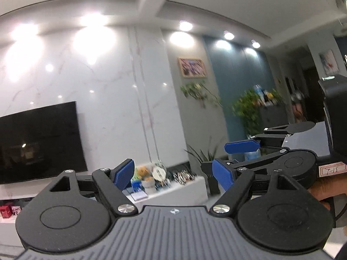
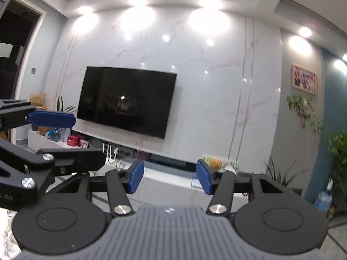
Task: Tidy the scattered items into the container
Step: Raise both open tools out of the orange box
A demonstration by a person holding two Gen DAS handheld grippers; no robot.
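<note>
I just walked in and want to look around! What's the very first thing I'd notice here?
The big black TV on the shiny white marble wall, lit by bright ceiling lights. Up close, both grippers are open and hold nothing: the right gripper points below the TV, and the left gripper points at a low shelf crowded with small things. Leafy plants stand farther right.

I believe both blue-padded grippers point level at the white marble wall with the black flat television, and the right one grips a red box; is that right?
Not quite: the right gripper grips nothing. In the right wrist view its blue pads stand apart with only the room between them. The rest holds: both it and the left gripper point level at the white marble wall with the black flat television.
</note>
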